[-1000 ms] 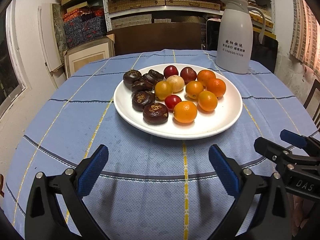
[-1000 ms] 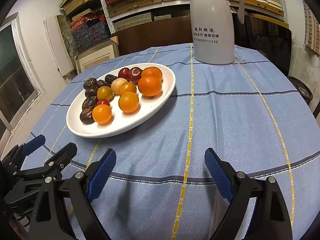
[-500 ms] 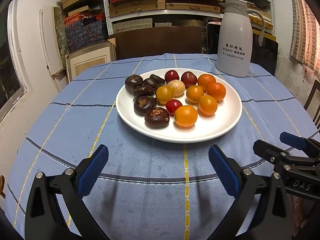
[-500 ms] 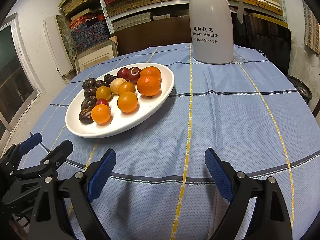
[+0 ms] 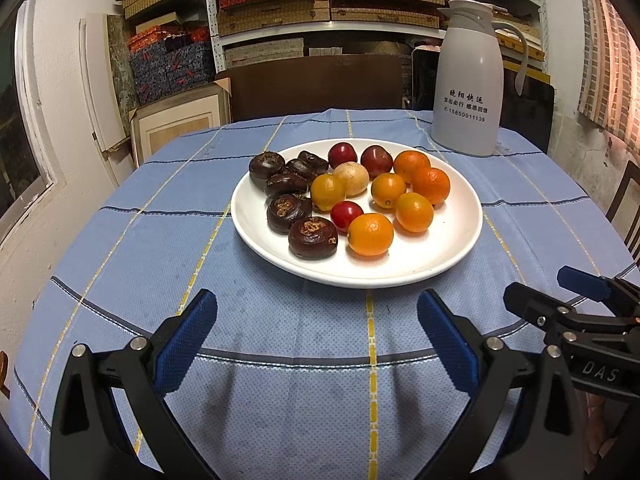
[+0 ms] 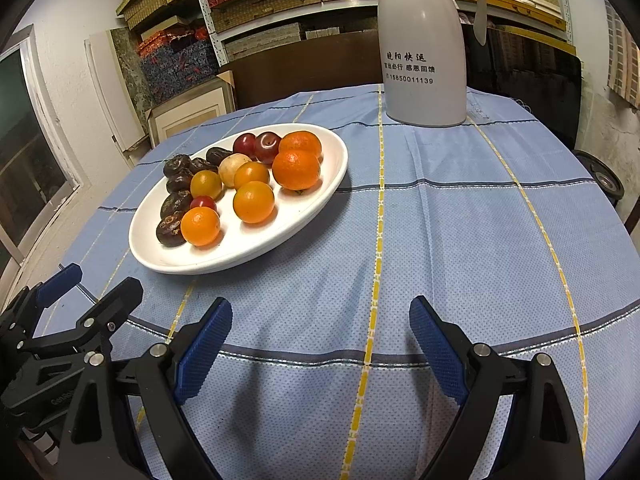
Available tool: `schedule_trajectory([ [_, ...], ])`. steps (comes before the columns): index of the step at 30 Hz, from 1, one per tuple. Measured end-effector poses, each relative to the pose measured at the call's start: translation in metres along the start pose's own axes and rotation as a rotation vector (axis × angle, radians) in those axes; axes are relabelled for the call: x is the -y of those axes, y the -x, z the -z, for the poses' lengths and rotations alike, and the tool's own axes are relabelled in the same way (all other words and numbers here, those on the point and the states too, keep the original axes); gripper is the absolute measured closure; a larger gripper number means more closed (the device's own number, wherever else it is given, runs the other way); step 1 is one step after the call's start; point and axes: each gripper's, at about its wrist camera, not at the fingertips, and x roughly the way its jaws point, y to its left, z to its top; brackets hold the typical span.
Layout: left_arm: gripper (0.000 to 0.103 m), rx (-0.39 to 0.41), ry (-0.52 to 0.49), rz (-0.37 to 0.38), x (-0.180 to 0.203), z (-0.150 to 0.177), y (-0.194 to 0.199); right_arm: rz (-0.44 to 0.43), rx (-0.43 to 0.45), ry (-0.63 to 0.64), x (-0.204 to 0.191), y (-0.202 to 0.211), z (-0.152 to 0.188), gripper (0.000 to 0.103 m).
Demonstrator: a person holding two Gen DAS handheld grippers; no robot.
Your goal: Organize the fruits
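Blue checked tablecloth with yellow and dark stripes covers the round table you are working at. Nearest to you, your left gripper hovers low over the cloth with its blue-padded jaws spread wide and nothing between them. Your right gripper sits just beside it on the right, likewise spread wide and empty; in the left wrist view you can see it poking in at the right edge.

Just beyond the left gripper lies the white plate, well apart from both sets of pads. On its near left side sit the dark brown water chestnuts, five of them running back along the left rim. Beside the nearest one is an orange kumquat, and just behind it a small red cherry tomato. More orange fruits fill the right half, the two biggest at the back right. A pale yellowish fruit sits mid-plate, and two dark red plums rest at the far rim.

Farther back on the cloth, to the right of the plate, a white thermos jug stands upright with printed text on its side. Behind the table you have a dark wooden chair back, and shelves stacked with boxes against the wall.
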Motion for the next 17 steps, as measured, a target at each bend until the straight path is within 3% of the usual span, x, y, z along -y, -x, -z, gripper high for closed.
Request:
schedule_trajectory([
  [5,0.005,0.017,0.016,0.017,-0.0022,-0.0010,0.0021,0.001,-0.002,0.005,-0.0005,-0.0002,0.0005,0.012],
  [17,0.005,0.028,-0.008,-0.032,0.0010,-0.0013,0.0031,0.003,-0.005,0.009,-0.0028,0.0002,0.0013,0.012],
])
